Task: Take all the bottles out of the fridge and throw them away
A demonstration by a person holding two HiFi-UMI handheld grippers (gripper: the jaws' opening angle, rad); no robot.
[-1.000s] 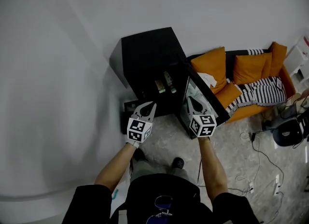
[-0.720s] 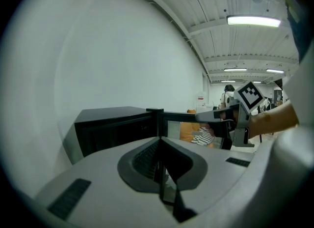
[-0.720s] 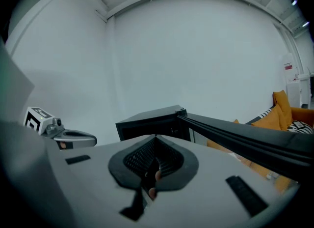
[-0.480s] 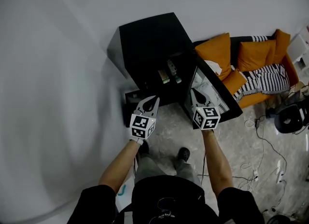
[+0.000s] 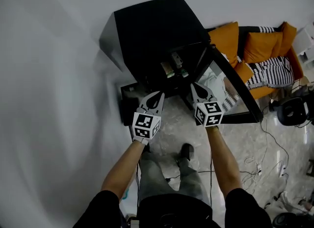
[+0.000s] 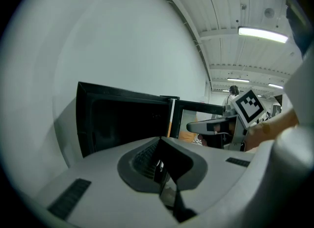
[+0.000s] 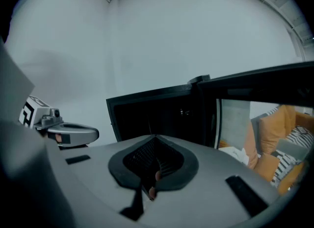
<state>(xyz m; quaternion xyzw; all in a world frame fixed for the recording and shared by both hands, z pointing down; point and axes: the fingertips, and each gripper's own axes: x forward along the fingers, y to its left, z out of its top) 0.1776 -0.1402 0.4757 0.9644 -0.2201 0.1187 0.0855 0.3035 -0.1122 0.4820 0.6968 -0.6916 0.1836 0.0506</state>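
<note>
White wall (image 5: 54, 74) and pale stone floor (image 5: 171, 131) are seen from the head view. Black fridge (image 5: 152, 25) is set against the wall at 12 o'clock of the person, its glass door (image 5: 230, 92) swung wide toward 3 o'clock. Bottles (image 5: 169, 70) are seen on a shelf inside the dark compartment, near its front edge. At least two are made out; exact count cannot be told. Left tool (image 5: 158, 97) is held before the fridge's lower front at 11 o'clock, jaws pressed together, nothing between them. Right tool (image 5: 194, 87) is held at 1 o'clock, just beside the open door's inner side, jaws pressed together, nothing pinched. Both tools are kept apart from the bottles, which are placed at 12 o'clock beyond the two tips. Orange sofa (image 5: 260, 50) with a striped blanket (image 5: 267, 74) is seen at 2 o'clock behind the door. Cables (image 5: 267, 148) are strewn on the floor at 4 o'clock. In the left gripper view the right tool is seen at 2 o'clock; in the right gripper view the left tool is seen at 9 o'clock.
</note>
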